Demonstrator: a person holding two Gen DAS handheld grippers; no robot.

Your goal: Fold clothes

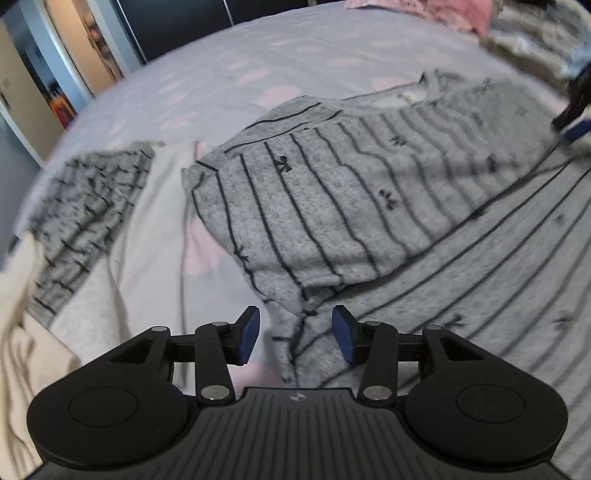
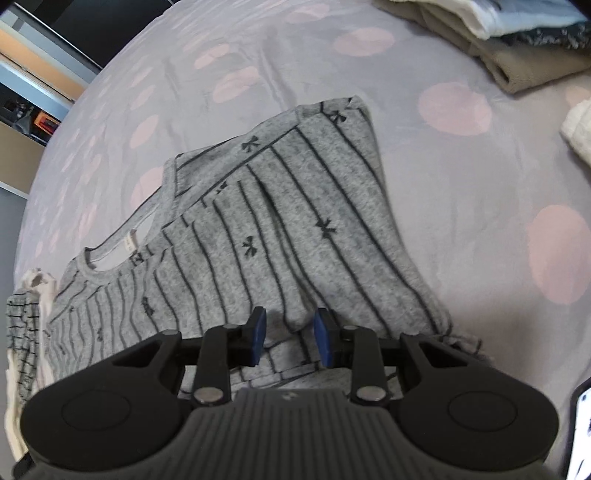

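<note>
A grey top with thin dark stripes and small bows lies on the bed, one sleeve folded across its body. In the right wrist view the same grey top shows its neckline at the left and a folded sleeve running up to the right. My left gripper is open, its blue pads hovering over the sleeve's lower edge. My right gripper is open too, and a raised fold of the top sits just beyond its fingers. In the left wrist view the right gripper appears blurred at the far right.
The lilac bedsheet with pink dots spreads all around. A grey checked garment and cream cloth lie to the left. Folded clothes are stacked at the back right, near a white item. Pink clothes lie beyond.
</note>
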